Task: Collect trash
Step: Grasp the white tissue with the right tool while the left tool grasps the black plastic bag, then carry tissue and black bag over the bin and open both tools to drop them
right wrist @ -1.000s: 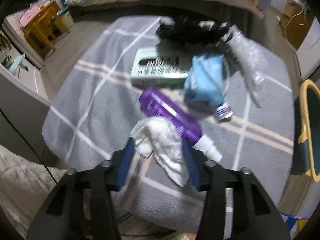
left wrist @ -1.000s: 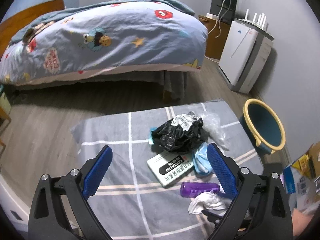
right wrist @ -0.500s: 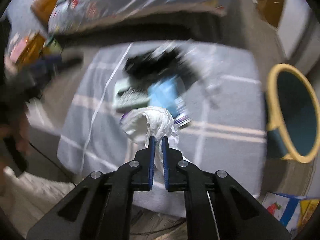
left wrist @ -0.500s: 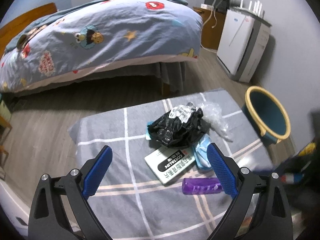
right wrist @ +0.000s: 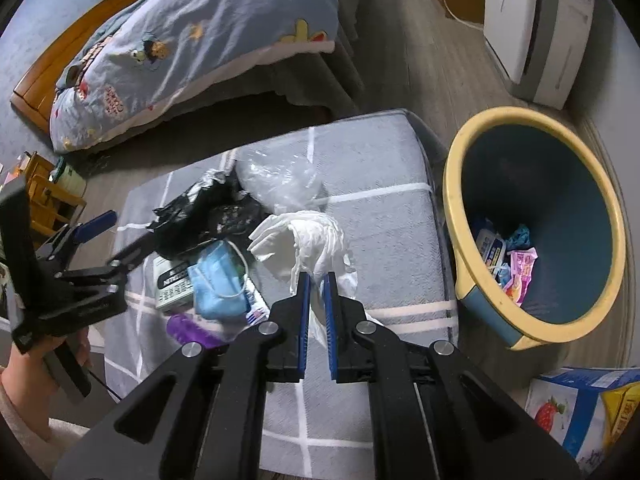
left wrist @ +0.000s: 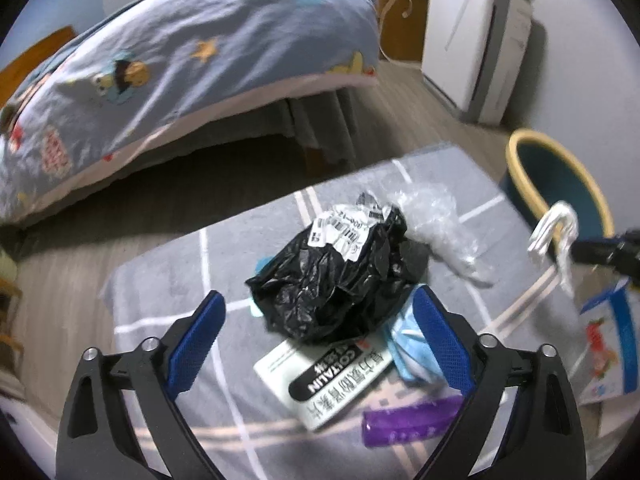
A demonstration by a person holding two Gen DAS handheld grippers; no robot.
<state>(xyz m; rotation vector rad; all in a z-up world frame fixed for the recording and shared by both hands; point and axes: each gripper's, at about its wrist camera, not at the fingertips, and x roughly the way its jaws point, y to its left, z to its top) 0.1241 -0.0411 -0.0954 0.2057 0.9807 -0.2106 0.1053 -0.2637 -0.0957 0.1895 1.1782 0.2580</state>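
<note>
My right gripper [right wrist: 316, 280] is shut on a crumpled white tissue [right wrist: 312, 236] and holds it above the grey checked mat [right wrist: 400, 216], left of the blue bin with a yellow rim [right wrist: 464, 160]. The same tissue [left wrist: 556, 224] hangs in front of the bin [left wrist: 520, 152] in the left wrist view. My left gripper [left wrist: 320, 312] is open over a crumpled black bag [left wrist: 332, 276]. Under and beside the bag lie a white and black box [left wrist: 328, 376], a blue face mask [left wrist: 404, 344], a purple bottle [left wrist: 412, 420] and clear plastic wrap [left wrist: 432, 216].
The bin holds several wrappers [right wrist: 508, 260]. A bed with a cartoon quilt [left wrist: 180, 56] stands behind the mat. A white appliance [left wrist: 476, 36] stands by the right wall. A printed carton [right wrist: 580, 404] sits on the floor near the bin. A hand [right wrist: 24, 376] holds the left gripper.
My right gripper shut on the white tissue, lifted it off the mat and carried it right, toward the bin. My left gripper came down and forward over the black bag.
</note>
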